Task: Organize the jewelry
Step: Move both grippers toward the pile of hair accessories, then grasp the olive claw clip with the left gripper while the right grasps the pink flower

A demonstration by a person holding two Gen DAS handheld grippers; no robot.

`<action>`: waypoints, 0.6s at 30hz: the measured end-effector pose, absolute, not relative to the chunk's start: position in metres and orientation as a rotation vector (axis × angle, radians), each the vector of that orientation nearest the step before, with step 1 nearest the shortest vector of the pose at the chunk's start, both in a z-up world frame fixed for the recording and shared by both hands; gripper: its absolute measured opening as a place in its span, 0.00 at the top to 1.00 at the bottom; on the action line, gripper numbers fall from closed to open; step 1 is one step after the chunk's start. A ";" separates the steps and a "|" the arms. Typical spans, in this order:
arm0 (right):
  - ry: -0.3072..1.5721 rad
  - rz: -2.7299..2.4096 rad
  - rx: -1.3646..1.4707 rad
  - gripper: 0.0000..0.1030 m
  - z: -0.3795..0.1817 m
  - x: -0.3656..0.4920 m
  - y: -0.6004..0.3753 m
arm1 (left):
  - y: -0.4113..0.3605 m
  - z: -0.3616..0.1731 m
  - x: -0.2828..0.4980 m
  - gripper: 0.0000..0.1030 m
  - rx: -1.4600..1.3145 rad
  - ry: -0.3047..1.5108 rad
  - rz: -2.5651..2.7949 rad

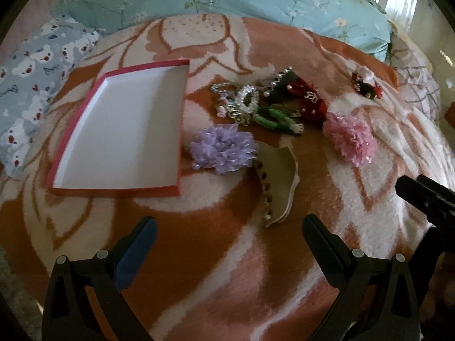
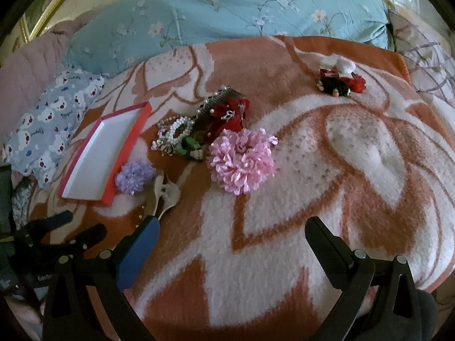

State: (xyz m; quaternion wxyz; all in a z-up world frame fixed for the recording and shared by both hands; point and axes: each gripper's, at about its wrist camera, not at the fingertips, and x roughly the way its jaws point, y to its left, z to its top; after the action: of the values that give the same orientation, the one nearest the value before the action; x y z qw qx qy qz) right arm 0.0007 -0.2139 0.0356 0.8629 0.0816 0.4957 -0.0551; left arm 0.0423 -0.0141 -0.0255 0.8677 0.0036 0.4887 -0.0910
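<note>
With both of my tools hovering low over the bed, I read this as the very start of the job: my left hand-held gripper (image 1: 229,234) has its jaws spread wide with nothing between them, and my right hand-held gripper (image 2: 231,236) is equally wide and equally empty. Just ahead of the left one lies the beige scalloped hair claw studded with small stones (image 1: 277,183), resting on the orange-and-white patterned blanket (image 1: 199,255) and close enough that I would judge it the easiest first pick. Touching its far end is the lilac ruffled fabric scrunchie (image 1: 223,149), which sits just beside the shallow red cardboard box lid with a white inside (image 1: 125,130); that tray holds nothing at all, so nothing has been sorted yet. Beyond the scrunchie is the tangled heap: a white pearl-bead bracelet (image 1: 247,99), a green knitted hair clip (image 1: 273,119), a dark comb edged with pearls (image 1: 280,81) and a red bow clip with pearls (image 1: 311,102), all overlapping so I cannot tell exactly where one ends. From the right wrist view, the pink ruffled fabric scrunchie (image 2: 241,162) is the nearest piece to that tool, at the heap's near edge. Well apart, towards the far right corner of the blanket, sits a small cluster of red, black and white hair ties (image 2: 341,81). Every piece remains to be moved, as far as I can judge.
</note>
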 end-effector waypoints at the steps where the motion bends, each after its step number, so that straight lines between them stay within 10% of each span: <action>1: 1.043 -0.116 0.174 0.02 0.034 0.004 -0.216 | -0.014 -0.028 0.046 0.01 -0.001 1.026 -0.200; 18: 1.125 -0.124 0.244 0.12 -0.015 0.074 -0.245 | -0.046 -0.092 0.133 0.02 -0.094 1.143 -0.338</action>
State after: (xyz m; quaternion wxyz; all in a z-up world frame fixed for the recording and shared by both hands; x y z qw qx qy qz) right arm 0.0743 -0.2448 -0.0151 0.8372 0.1153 0.5314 -0.0587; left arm 0.1328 -0.0465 -0.0915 0.8265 -0.0442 0.5382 -0.1591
